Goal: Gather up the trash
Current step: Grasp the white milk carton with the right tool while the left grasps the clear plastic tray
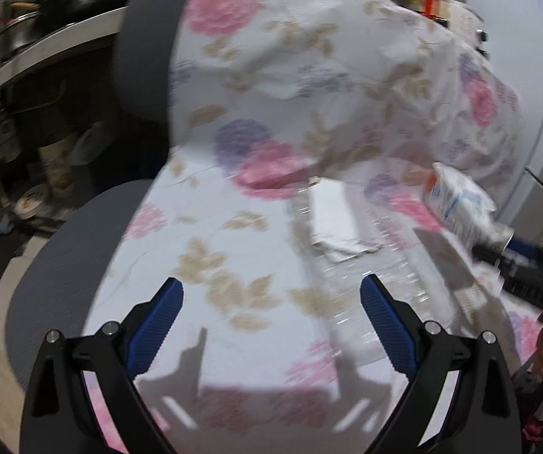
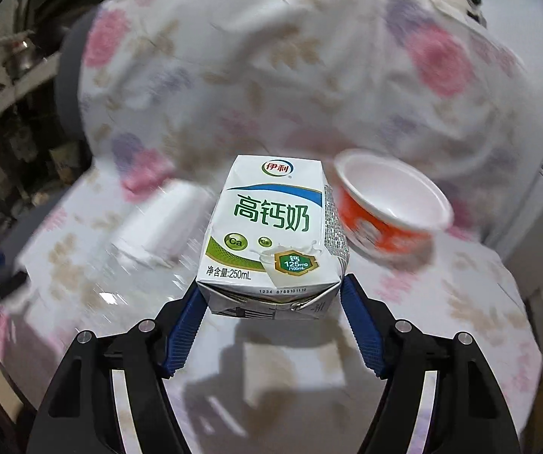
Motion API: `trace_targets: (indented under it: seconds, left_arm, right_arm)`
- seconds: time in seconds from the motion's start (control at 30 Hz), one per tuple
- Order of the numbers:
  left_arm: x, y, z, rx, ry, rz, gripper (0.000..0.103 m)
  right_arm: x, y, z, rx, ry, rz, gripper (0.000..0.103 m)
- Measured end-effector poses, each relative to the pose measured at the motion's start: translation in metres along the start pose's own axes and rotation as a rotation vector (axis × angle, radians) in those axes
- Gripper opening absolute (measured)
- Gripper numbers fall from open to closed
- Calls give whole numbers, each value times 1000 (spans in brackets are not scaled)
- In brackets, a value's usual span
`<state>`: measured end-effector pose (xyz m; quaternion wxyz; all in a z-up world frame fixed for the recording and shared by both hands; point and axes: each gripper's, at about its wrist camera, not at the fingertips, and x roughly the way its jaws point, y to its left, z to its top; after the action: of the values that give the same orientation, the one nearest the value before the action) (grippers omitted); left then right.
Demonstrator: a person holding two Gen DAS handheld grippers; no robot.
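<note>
a: what has the right gripper (image 2: 271, 295) got?
b: a white and green milk carton (image 2: 271, 227), clamped at its bottom end between the two blue pads. the carton sticks out ahead of the fingers, printed face up, above the seat of a chair (image 1: 44, 249) draped in a flowered cloth (image 2: 233, 75). its shadow falls on the cloth under it.

a: and the left gripper (image 1: 271, 295)?
b: jaws spread wide, nothing between them. it hangs over the front part of the seat, only cloth and its own shadow below.

a: what else lies on the seat?
b: from the right wrist view, an orange bowl (image 2: 388, 208) with a white inside, tipped toward the camera, just right of the carton and near the back of the seat where the cloth climbs the backrest. left of the carton there is a blurred white cup (image 2: 162, 223) lying on its side. crinkled clear plastic (image 1: 347, 283) runs across the middle of the seat, with a flat white wrapper (image 1: 335, 219) on it.

a: does the left wrist view show the carton?
b: yes, at the right edge of the seat, blurred, in the black fingers of the other gripper.

a: around the chair?
b: cluttered shelves (image 1: 25, 75) on the left, too dark and smeared to name what's on them.
</note>
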<state>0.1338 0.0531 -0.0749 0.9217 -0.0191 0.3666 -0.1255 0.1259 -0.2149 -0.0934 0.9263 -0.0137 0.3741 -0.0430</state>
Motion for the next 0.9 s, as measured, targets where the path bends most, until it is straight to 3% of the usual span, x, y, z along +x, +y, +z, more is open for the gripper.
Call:
trace_targets:
  seconds: [0.13, 0.2, 0.3, 0.4, 0.57, 0.6, 0.67, 0.9]
  left_arm:
    - [16, -21, 14, 42, 22, -80, 91]
    - [31, -32, 22, 68, 45, -128, 81]
    - [52, -50, 33, 140, 76, -113, 65]
    - [73, -64, 41, 192, 108, -100, 57]
    - [104, -76, 48, 230, 174, -57, 58]
    - [112, -77, 48, 237, 197, -34, 66]
    - [122, -76, 49, 239, 220, -14, 70]
    - [141, -77, 44, 252, 278, -9, 70]
  right_arm:
    - [8, -24, -19, 25, 42, -63, 72]
    - [11, -35, -26, 51, 53, -75, 72]
    - [13, -45, -34, 69, 66, -58, 74]
    - [11, -53, -37, 95, 33, -37, 87]
    - [-5, -57, -31, 135, -24, -6, 87]
    - [-7, -57, -29, 138, -35, 2, 87]
    - [-13, -56, -25, 135, -56, 16, 87]
    - [-21, -62, -24, 145, -80, 49, 87]
